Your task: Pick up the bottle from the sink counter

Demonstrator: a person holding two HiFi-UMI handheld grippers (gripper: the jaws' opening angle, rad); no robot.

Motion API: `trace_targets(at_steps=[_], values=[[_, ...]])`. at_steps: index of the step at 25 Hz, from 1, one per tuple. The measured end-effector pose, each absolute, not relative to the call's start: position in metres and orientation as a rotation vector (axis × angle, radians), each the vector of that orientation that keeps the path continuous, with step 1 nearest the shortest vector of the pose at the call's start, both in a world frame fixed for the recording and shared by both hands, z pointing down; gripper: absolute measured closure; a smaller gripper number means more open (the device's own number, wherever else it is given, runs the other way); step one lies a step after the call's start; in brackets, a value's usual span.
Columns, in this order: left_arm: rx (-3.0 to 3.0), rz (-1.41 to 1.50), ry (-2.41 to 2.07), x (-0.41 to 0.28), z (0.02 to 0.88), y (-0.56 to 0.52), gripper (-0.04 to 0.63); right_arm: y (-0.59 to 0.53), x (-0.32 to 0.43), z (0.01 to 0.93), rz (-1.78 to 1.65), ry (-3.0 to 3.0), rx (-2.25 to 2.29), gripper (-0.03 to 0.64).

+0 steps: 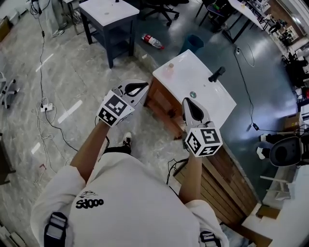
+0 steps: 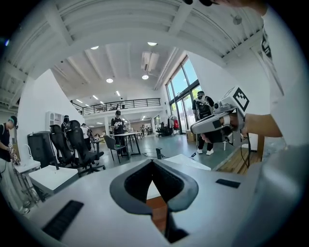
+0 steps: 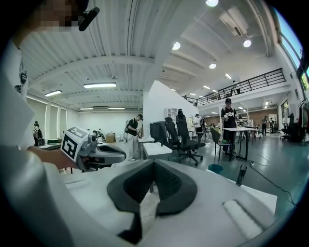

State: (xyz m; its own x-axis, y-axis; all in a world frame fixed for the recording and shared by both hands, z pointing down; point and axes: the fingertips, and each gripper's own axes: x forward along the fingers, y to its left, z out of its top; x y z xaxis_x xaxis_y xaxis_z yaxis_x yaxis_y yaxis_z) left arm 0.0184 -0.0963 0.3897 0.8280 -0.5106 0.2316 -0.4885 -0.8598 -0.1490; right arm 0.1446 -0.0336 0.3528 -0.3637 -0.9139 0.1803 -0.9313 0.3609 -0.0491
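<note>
Head view: small pale translucent bottle (image 1: 169, 70) at white counter (image 1: 208, 96) corner.

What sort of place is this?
Probably an open lab or workshop: office chairs, work tables, loose cables, and a lone sink counter standing mid-room.

My white left gripper (image 1: 143, 87) with black jaws and black-and-white square-patterned marker cube, my white right gripper (image 1: 188, 102) alike, glossy white sink tabletop (image 1: 212, 96) over brown wooden slats, black faucet (image 1: 217, 74), pale peach-tinted bottle (image 1: 170, 70), grey marbled floor (image 1: 63, 87)
</note>
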Motion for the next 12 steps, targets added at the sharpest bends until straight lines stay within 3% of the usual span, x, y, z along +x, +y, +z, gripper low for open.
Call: trace_targets(at_steps=[12], values=[[-2.979, -0.429, 0.697, 0.031, 0.407, -0.180, 0.591, -0.116, 0.161, 0.361, 0.185, -2.329, 1.858, 0.606]])
